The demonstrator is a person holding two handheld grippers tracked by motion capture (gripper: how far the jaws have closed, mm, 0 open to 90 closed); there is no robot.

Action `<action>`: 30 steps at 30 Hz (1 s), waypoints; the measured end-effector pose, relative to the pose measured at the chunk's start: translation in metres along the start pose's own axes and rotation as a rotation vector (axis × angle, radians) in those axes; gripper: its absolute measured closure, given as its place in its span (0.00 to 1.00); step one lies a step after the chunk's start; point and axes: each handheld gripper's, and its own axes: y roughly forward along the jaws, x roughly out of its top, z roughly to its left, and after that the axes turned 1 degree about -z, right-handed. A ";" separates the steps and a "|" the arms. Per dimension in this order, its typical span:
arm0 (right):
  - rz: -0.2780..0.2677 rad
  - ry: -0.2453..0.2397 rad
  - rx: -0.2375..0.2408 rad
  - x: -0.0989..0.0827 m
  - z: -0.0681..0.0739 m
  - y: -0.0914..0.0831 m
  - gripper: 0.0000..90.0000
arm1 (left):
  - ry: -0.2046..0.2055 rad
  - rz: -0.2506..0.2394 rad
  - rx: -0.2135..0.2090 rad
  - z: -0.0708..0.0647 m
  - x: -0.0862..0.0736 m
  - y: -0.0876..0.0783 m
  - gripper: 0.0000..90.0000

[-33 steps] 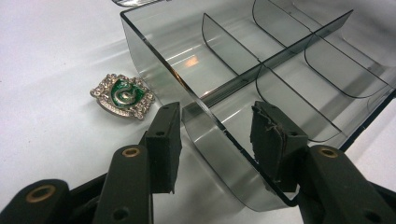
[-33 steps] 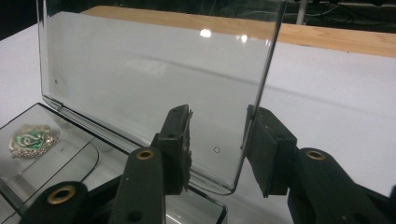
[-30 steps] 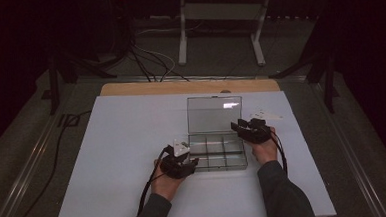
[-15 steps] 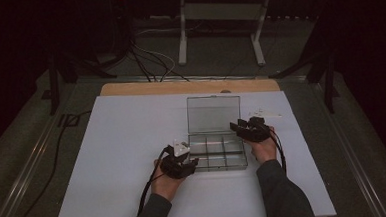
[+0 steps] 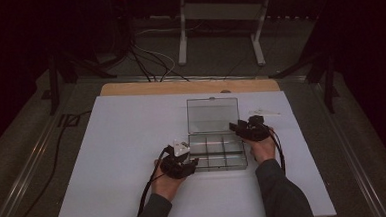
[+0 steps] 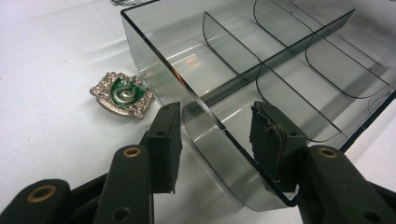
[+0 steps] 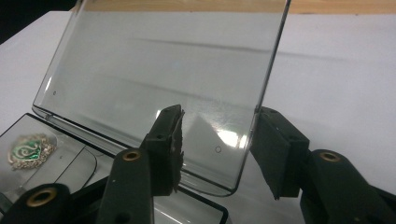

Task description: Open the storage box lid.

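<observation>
Clear plastic compartment box (image 5: 217,152) sits mid-table on the white sheet (image 5: 122,142), lid (image 7: 159,79) standing open. Left gripper (image 6: 215,135) straddles the box's near corner wall, pads not pressing. Right gripper (image 7: 217,140) brackets the lid's edge; its jaws have just been opening, pads off it. Green crest badge (image 6: 123,94) lies just beside the box. Box looks light, stiff, slick, likely to skid: best pinched at a wall or rim.
</observation>
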 end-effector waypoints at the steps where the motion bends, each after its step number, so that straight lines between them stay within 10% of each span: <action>1: 0.003 0.005 0.000 0.000 0.000 0.000 0.58 | 0.000 0.000 0.000 0.000 0.000 0.000 0.62; 30: 0.043 -0.005 -0.056 -0.002 0.003 0.005 0.55 | -0.020 -0.006 -0.009 0.001 -0.001 0.001 0.62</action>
